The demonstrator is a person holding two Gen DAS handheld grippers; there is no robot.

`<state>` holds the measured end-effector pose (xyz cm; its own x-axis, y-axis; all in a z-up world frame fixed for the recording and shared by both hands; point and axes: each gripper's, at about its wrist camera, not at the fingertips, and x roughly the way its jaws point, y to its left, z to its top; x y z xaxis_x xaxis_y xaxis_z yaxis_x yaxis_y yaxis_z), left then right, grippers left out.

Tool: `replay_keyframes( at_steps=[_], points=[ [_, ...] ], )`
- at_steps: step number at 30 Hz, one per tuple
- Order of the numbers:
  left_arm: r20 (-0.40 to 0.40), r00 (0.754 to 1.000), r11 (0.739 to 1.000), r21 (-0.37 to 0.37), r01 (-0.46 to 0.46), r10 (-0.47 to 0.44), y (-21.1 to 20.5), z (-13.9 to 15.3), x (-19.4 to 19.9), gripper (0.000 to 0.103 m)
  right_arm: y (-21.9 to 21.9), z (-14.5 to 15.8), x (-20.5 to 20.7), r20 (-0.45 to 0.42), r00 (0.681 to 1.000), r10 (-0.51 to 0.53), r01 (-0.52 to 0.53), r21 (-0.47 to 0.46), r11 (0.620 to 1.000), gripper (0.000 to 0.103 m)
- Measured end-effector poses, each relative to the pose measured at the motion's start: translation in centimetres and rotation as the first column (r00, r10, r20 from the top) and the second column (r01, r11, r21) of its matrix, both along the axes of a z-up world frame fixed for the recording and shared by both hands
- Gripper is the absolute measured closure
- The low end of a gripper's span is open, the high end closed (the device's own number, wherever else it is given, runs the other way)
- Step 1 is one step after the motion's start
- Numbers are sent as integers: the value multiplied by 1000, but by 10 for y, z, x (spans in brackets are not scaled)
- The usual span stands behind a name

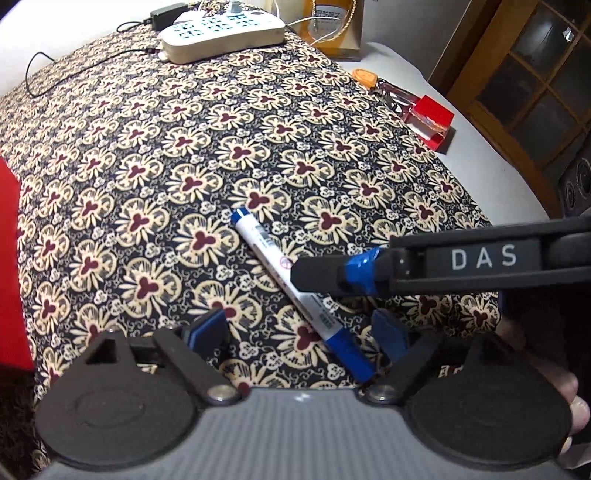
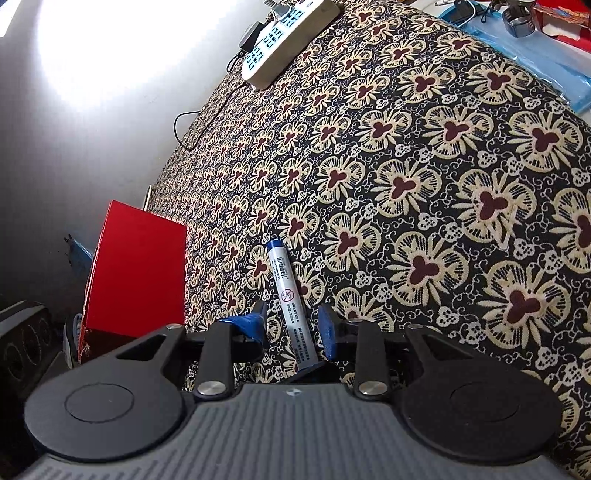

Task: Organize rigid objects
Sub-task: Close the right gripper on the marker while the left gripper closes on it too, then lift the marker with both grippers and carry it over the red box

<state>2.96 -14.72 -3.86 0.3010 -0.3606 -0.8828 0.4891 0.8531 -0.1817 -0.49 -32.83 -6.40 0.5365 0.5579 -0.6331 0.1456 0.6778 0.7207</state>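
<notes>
A white marker with blue cap and blue end (image 1: 284, 273) lies on the flower-patterned cloth (image 1: 166, 147). My left gripper (image 1: 299, 332) is open, its blue-taped fingers on either side of the marker's capped end, low over the cloth. My right gripper (image 2: 291, 328) is open around the marker (image 2: 290, 295), whose capped end lies between the jaws. In the left wrist view one right finger (image 1: 325, 275) reaches in from the right and crosses over the marker's middle.
A white power strip (image 1: 225, 33) with cables sits at the cloth's far edge. A red box (image 2: 136, 273) stands at the left edge. A small red case (image 1: 430, 118), keys and an orange tag (image 1: 364, 77) lie on the bare white table at the right.
</notes>
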Motion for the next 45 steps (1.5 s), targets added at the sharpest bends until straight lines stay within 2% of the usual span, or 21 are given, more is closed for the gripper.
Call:
replay_keyframes(
  at_steps=[2,5,7,8,10,15,20,25,33,36,39,42,45],
  points=[
    [14,1000,1000,18,9,-10,-3,0,0,22,0,-3,5,-11,1000,5,-5,26,1000,90],
    [43,999,999,48,18,-20,-5,0,0,33,1,-7,12,-23,1000,19,-17,56,998,90],
    [51,998,998,61,26,-29,-5,0,0,42,5,-8,16,-23,999,28,-26,62,998,90],
    [54,998,997,67,30,-34,-4,0,0,50,6,-8,18,-23,999,33,-32,62,998,90],
    [64,997,997,74,38,-43,-3,0,-1,57,12,-6,19,-22,999,47,-45,66,997,90],
    [58,997,998,52,41,-44,8,3,-1,88,21,-5,24,-29,998,50,-48,69,996,88],
    [30,1000,1000,-7,2,-2,27,3,5,92,28,-5,26,-30,998,50,-48,63,997,88],
    [13,1000,999,-46,3,-3,37,2,5,93,45,-6,27,-31,999,17,-16,42,999,88],
    [18,999,996,-86,36,-34,63,10,0,93,75,-8,20,-46,998,-49,50,14,999,88],
    [22,998,991,-122,58,-55,77,17,-4,93,97,-9,15,-54,997,-55,56,11,998,88],
    [37,996,986,-141,88,-84,90,26,-10,93,115,-8,13,-59,996,-72,74,40,996,90],
    [55,993,982,-151,116,-108,104,34,-17,93,135,-4,14,-36,996,-76,79,83,993,94],
    [93,989,978,-166,128,-114,123,48,-21,93,159,14,13,24,997,-72,70,69,995,96]
  ],
)
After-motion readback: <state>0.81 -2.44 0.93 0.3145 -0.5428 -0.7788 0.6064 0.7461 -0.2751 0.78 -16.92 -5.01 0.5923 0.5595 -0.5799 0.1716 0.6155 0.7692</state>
